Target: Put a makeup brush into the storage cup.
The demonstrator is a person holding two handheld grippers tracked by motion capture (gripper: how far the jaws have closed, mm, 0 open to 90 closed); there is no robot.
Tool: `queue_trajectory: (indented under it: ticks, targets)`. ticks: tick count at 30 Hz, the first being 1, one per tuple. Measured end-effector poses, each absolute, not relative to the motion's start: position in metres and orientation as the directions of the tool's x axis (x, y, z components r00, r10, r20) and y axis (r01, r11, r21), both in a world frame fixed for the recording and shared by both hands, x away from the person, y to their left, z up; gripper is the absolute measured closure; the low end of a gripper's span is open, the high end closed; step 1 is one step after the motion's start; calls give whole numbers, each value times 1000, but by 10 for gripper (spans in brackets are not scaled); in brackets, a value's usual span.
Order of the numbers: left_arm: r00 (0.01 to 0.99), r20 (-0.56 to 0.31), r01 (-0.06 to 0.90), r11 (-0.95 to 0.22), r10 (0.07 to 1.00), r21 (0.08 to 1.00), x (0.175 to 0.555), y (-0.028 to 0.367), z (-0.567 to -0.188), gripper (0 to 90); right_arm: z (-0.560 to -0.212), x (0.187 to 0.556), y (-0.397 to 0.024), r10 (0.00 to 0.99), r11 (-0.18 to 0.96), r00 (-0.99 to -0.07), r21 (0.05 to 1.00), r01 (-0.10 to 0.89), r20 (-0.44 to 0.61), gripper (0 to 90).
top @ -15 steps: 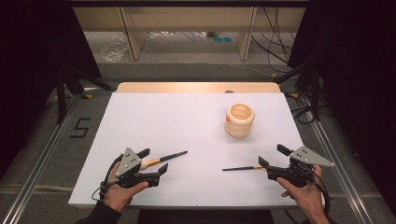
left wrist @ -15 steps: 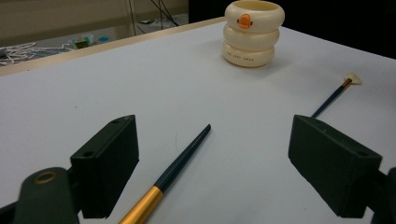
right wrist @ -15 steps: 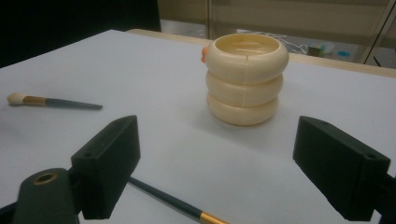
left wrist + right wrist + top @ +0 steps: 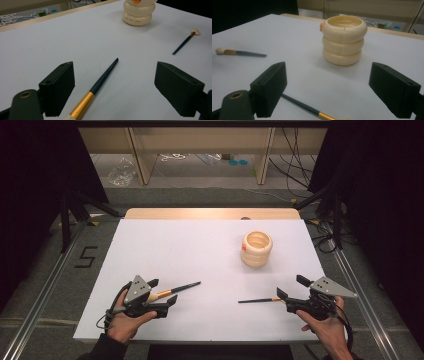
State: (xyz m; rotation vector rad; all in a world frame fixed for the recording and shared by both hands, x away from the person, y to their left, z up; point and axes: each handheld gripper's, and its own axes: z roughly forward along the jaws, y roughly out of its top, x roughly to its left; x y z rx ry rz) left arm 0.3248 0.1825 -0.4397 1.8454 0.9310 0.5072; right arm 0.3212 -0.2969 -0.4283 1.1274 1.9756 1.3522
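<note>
A cream ribbed cup (image 4: 257, 248) stands upright on the white table (image 4: 200, 245), right of centre. Two dark-handled brushes lie flat on the table. The larger brush (image 4: 175, 290), with a gold ferrule, lies between the wide-apart jaws of my left gripper (image 4: 163, 292), and neither pad presses on it (image 4: 100, 82). My right gripper (image 4: 291, 287) is open too. The thin brush (image 4: 260, 300) reaches in by its near jaw and runs under its left jaw in the right gripper view (image 4: 304, 106). The cup (image 4: 343, 40) stands just ahead of those jaws.
The table's wooden far edge (image 4: 210, 213) borders a shelf frame and loose cables on the floor beyond. Metal rails run along both sides of the table. The person's hands hold the grippers near the front edge.
</note>
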Motion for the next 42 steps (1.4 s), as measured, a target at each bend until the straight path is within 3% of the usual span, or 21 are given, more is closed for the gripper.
queue_trajectory:
  ticks: [8,11,16,29,42]
  targets:
    - [646,-53,404,-281,761,871,336,185,-441,179,-429,321,-297,848,152,-525,921,360,65,159]
    - [679,13,405,-389,734,827,345,186,-439,189,-429,320,-295,846,162,-531,922,351,54,159]
    - [684,67,424,-470,726,774,360,194,-436,237,-429,320,-297,843,180,-536,920,348,38,160]
    - [715,63,505,-576,696,643,377,188,-442,285,-431,322,-295,840,181,-541,920,348,40,163]
    - [783,49,511,-685,620,519,386,176,-447,341,-432,324,-294,835,178,-547,916,360,53,172]
